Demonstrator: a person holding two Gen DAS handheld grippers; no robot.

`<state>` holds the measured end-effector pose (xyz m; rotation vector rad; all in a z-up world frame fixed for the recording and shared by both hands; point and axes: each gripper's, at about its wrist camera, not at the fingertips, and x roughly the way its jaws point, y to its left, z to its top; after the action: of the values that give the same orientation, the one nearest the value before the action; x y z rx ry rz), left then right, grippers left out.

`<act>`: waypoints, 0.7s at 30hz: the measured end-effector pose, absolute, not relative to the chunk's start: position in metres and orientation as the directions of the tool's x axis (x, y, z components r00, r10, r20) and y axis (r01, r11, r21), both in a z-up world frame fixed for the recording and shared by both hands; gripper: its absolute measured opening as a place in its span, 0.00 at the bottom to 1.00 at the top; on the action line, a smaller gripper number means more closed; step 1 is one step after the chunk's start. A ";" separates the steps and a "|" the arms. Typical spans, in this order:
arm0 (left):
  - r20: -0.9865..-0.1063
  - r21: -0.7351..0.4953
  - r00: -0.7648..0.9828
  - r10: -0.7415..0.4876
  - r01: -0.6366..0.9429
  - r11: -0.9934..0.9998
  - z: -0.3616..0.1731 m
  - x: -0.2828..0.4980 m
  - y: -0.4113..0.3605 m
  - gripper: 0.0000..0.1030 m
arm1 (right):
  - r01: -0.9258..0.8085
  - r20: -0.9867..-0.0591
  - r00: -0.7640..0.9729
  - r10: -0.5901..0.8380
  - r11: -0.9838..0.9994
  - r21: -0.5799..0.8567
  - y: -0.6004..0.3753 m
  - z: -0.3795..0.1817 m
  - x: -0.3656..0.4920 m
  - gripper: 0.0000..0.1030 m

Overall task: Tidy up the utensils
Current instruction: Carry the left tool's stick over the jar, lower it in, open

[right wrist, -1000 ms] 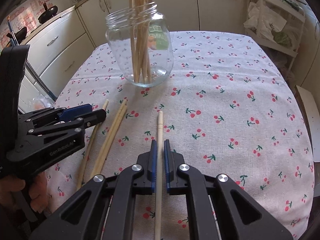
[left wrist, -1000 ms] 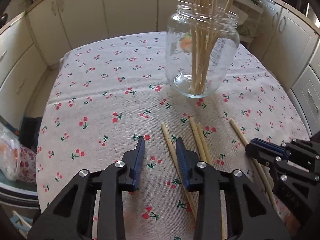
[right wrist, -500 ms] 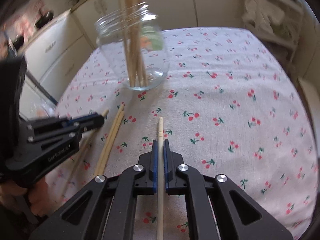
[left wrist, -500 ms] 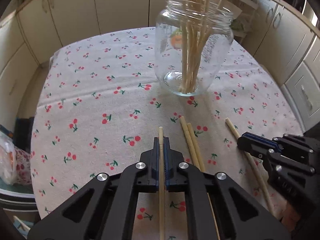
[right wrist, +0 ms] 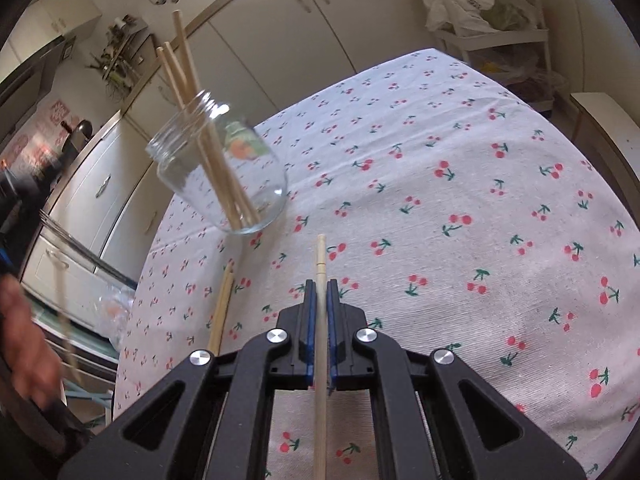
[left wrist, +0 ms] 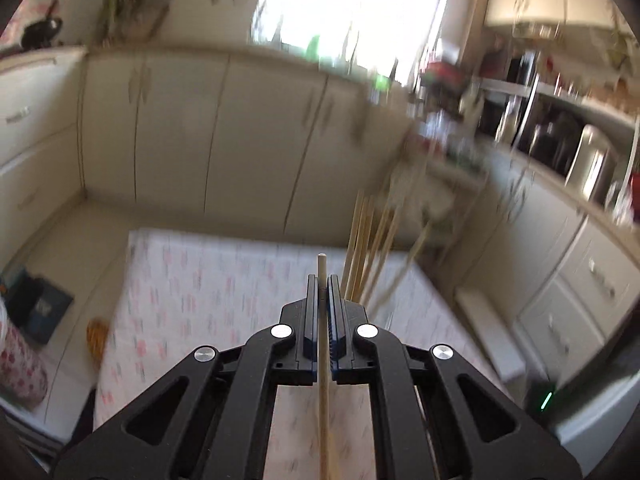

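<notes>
wooden chopstick (left wrist: 322,360) clamped in left gripper (left wrist: 322,284), another (right wrist: 320,320) in right gripper (right wrist: 320,286); step: carry; next: drop tips into clear glass jar (right wrist: 220,176).

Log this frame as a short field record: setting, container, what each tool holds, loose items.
setting: kitchen table under a cherry-print tablecloth
container: clear glass jar on the cloth, several wooden chopsticks standing in it
left tool: shut on one wooden chopstick; view motion-blurred
right tool: shut on another chopstick
loose items: two chopsticks lying side by side on the cloth, left of the right tool
person: a blurred hand at the left edge of the right wrist view
</notes>
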<state>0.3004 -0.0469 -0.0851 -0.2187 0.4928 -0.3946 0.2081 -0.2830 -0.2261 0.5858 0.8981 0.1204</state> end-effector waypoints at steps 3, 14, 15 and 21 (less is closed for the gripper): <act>-0.298 -0.307 0.867 -0.398 0.308 0.900 -0.055 0.304 -0.048 0.04 | 0.157 -0.703 0.628 0.335 0.830 0.536 -0.286 -0.230 0.206 0.06; -0.084 -0.311 0.944 -0.318 0.278 0.909 -0.003 0.332 -0.076 0.04 | 0.153 -0.695 0.634 0.340 0.825 0.544 -0.287 -0.231 0.207 0.06; -0.079 -0.315 0.946 -0.316 0.277 0.908 -0.003 0.338 -0.079 0.04 | 0.155 -0.696 0.633 0.341 0.824 0.545 -0.287 -0.231 0.207 0.06; -0.044 -0.309 0.959 -0.281 0.255 0.916 -0.006 0.365 -0.099 0.04 | 0.157 -0.698 0.622 0.355 0.817 0.555 -0.288 -0.234 0.208 0.06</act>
<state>0.3646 -0.0991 -0.0061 -0.3057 0.0877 -0.2762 0.2083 -0.2877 -0.2344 0.6257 0.9077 0.1231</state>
